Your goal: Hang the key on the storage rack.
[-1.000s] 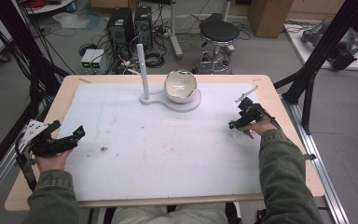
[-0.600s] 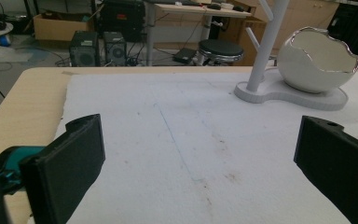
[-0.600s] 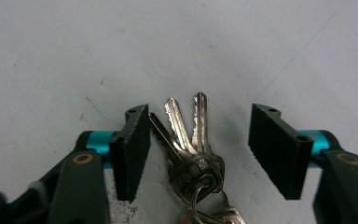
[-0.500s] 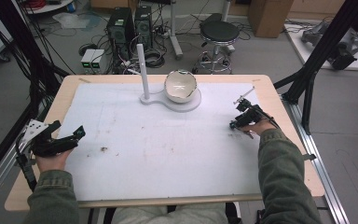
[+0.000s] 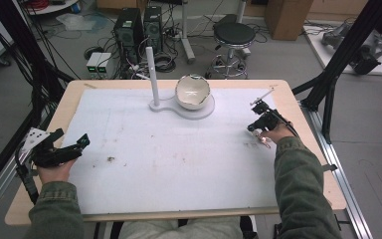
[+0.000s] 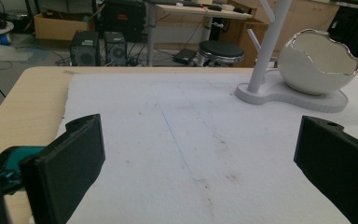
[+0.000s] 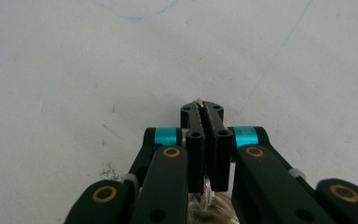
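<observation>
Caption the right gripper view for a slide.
Right gripper with its jaws just closed on a thin silvery chain, over the white mat.

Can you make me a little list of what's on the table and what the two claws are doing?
Table: wooden table covered by a white mat
Far side: white stand with an upright post, holding an egg-shaped bowl on its base
Left claw: open wide, nothing between its jaws, by the mat's left edge
Right claw: jaws have just been closing, now shut on a thin shiny thing too small to name
</observation>
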A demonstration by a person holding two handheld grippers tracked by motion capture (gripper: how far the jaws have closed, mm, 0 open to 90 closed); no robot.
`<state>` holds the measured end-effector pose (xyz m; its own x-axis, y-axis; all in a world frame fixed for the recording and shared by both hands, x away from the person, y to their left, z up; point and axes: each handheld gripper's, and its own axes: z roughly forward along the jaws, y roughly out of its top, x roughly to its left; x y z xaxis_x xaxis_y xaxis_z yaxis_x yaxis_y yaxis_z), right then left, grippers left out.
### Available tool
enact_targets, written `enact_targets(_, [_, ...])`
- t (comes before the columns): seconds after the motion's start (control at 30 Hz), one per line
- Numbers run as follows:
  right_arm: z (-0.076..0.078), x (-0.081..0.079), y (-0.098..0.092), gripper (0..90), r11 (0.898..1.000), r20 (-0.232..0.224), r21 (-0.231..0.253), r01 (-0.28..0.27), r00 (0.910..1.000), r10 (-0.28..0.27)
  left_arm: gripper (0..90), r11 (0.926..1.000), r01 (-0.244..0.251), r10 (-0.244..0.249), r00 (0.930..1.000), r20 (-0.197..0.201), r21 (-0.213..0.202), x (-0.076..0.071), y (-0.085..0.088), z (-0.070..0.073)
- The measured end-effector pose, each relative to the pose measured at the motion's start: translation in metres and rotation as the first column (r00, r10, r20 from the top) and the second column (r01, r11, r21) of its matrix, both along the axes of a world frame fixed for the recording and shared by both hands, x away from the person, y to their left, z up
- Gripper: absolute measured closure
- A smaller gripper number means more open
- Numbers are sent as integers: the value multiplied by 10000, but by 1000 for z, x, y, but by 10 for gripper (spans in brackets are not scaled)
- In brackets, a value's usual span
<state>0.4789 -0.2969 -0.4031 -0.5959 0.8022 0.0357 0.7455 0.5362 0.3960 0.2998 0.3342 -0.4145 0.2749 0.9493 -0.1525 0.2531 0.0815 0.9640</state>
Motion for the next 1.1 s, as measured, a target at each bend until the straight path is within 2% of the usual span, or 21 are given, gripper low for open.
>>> enact_targets(0.03, [0, 0, -1, 881, 10000, -51, -31, 18, 10000, -19, 23, 10000, 6, -6, 10000, -6, -20, 0, 0, 0])
enact_targets(0.1, [-2, -3, -3, 881, 9987, -133, -477, 154, 9998, -161, 23, 10000, -5, 5, 10000, 15, -39, 0, 0, 0])
enact_targets(0.4, [10, -13, -15, 880, 9986, 402, 211, 481, 9980, -490, 23, 9999, -41, 41, 10000, 47, -139, 0, 0, 0])
enact_targets(0.53, [21, -19, -19, 880, 9961, 667, 716, 519, 9962, -567, 23, 9999, -21, 21, 10000, 42, -104, -1, 1, 1])
enact_targets(0.73, [30, -25, -20, 881, 9947, 1039, 951, 398, 9934, -496, 23, 9998, -65, 67, 9999, 76, -205, -1, 1, 1])
enact_targets(0.97, [47, -34, -20, 880, 9786, 1700, 2049, 178, 9840, -535, 23, 9995, -84, 88, 9999, 128, -297, -2, 2, 0])
enact_targets(1.1, [55, -38, -18, 880, 9676, 1825, 2518, 189, 9809, -666, 23, 9993, -105, 112, 9998, 168, -365, -3, 2, 0])
